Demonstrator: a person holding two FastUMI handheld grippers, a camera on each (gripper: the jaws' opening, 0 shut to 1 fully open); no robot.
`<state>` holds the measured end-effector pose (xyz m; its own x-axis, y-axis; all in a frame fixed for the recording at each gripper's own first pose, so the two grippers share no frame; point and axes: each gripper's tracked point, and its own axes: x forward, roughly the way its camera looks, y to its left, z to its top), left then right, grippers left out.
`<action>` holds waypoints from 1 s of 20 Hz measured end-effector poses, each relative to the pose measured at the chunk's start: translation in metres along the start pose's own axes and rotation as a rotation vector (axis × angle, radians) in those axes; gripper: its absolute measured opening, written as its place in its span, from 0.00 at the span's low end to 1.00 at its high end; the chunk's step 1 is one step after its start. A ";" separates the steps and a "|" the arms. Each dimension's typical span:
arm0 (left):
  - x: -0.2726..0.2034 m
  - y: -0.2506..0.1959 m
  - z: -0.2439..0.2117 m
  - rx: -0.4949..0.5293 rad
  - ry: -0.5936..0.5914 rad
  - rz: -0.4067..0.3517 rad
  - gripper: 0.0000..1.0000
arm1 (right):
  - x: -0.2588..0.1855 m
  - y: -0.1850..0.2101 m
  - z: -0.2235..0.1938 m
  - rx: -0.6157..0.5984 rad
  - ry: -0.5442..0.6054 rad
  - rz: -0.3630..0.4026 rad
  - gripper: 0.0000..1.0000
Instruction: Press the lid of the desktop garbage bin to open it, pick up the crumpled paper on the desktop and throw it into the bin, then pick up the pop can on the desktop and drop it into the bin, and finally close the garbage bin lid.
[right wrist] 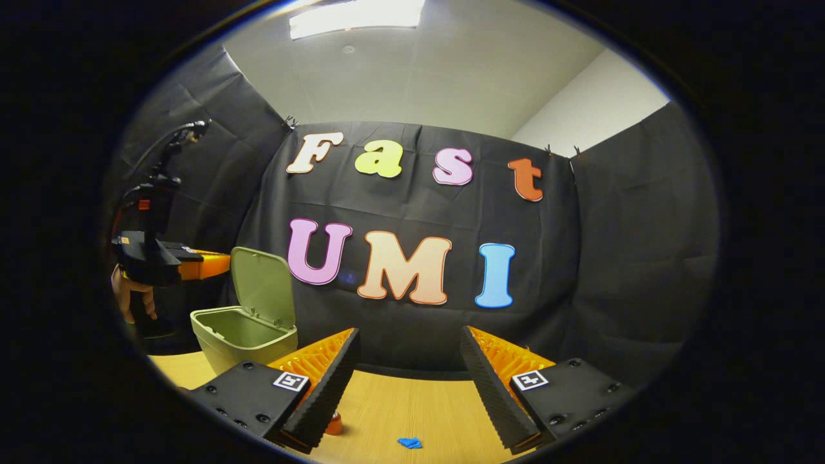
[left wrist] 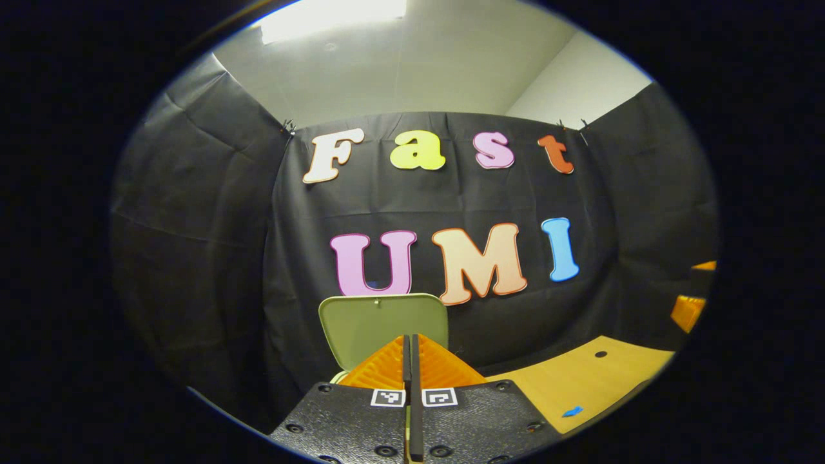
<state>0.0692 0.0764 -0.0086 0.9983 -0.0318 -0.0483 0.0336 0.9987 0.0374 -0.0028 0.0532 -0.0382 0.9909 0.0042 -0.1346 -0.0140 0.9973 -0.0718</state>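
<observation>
The green bin [right wrist: 242, 338] stands at the table's back left with its lid [right wrist: 261, 287] tipped up and open. In the left gripper view the raised lid [left wrist: 361, 322] stands just behind my left gripper [left wrist: 411, 341], whose fingers are pressed together with nothing between them. From the right gripper view, the left gripper [right wrist: 219, 263] hangs above and left of the bin, held by a hand [right wrist: 132, 296]. My right gripper [right wrist: 409, 370] stands open over the table. A small orange-red thing [right wrist: 333, 425] peeks out under its left finger; I cannot tell what it is.
The wooden table [right wrist: 399, 406] carries a small blue mark [right wrist: 409, 443] near its front, also seen as the blue mark [left wrist: 572, 410]. Black cloth walls close the booth behind and to both sides. Part of the other gripper [left wrist: 686, 309] shows at the far right.
</observation>
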 end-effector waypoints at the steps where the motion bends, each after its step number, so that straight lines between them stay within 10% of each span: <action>1: -0.005 -0.008 0.008 -0.018 -0.024 -0.007 0.00 | 0.000 -0.004 0.000 0.008 0.001 -0.004 0.98; 8: -0.031 -0.052 0.017 -0.109 -0.043 -0.010 0.02 | 0.008 -0.031 -0.012 0.005 0.014 -0.007 1.00; 14: -0.042 -0.093 -0.018 -0.101 0.034 -0.019 0.54 | 0.033 -0.064 -0.024 0.064 0.021 0.043 0.98; 17: -0.046 -0.111 -0.028 -0.060 0.056 -0.067 0.97 | 0.038 -0.062 -0.041 0.039 0.051 0.052 0.98; 20: -0.043 -0.114 -0.033 -0.040 0.054 -0.099 0.93 | 0.045 -0.053 -0.056 0.034 0.080 0.036 0.98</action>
<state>0.0206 -0.0343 -0.0441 0.9863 -0.1289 -0.1031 0.1285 0.9917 -0.0104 0.0351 -0.0039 -0.0953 0.9760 0.0355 -0.2149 -0.0433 0.9986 -0.0316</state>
